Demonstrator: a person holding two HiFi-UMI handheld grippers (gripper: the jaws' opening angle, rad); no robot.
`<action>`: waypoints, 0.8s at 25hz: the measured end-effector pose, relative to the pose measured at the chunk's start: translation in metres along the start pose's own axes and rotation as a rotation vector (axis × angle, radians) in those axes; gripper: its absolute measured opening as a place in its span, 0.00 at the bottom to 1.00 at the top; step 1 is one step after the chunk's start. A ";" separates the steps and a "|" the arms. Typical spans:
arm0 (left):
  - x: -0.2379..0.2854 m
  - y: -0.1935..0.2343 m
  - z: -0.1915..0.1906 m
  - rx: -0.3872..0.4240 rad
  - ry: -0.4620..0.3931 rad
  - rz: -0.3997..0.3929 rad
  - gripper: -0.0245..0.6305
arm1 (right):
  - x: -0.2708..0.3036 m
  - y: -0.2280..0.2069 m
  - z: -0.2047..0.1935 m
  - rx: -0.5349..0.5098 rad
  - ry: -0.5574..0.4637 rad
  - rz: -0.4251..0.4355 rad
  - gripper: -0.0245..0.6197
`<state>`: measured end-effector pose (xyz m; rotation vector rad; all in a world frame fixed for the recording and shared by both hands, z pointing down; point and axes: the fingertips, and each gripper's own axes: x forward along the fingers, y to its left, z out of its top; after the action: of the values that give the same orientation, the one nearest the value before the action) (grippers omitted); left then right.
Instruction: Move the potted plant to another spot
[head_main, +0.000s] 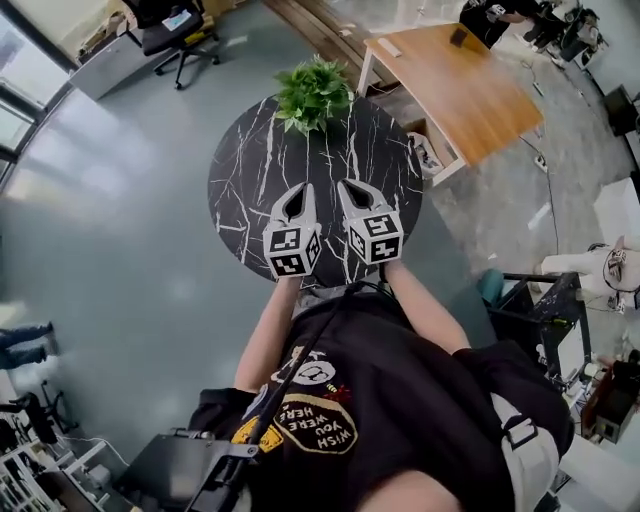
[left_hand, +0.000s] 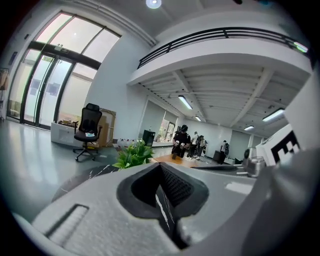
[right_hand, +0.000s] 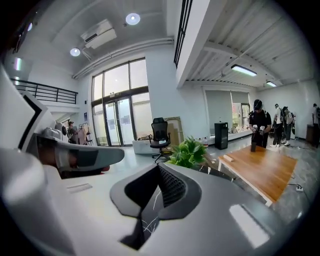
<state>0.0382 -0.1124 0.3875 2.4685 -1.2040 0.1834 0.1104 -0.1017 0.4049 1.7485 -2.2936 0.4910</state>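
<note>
The potted plant (head_main: 313, 92), a bushy green fern, stands at the far edge of the round black marble table (head_main: 250, 170). My left gripper (head_main: 298, 192) and right gripper (head_main: 350, 188) hover side by side above the table's near half, well short of the plant, both pointing toward it. Both are shut with nothing between the jaws. The left gripper view shows the closed left gripper (left_hand: 161, 167) with the plant (left_hand: 132, 154) beyond it, slightly left. Past the closed right gripper (right_hand: 160, 167), the plant (right_hand: 189, 151) sits slightly right.
A wooden desk (head_main: 460, 85) stands just beyond the table to the right. A black office chair (head_main: 180, 40) is at the far left by a grey cabinet. A black metal frame (head_main: 540, 310) is to my right. Several people (left_hand: 187, 142) stand far off.
</note>
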 end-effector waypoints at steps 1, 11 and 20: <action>-0.003 -0.002 0.005 0.009 -0.010 0.003 0.04 | -0.002 0.003 0.005 0.000 -0.011 0.003 0.04; -0.022 -0.009 0.004 0.030 -0.024 0.026 0.04 | -0.015 0.018 0.006 0.016 -0.021 0.029 0.04; -0.028 -0.012 0.012 0.048 -0.040 0.024 0.04 | -0.022 0.027 0.015 0.004 -0.043 0.037 0.04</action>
<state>0.0296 -0.0895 0.3654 2.5115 -1.2597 0.1723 0.0907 -0.0818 0.3796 1.7376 -2.3601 0.4690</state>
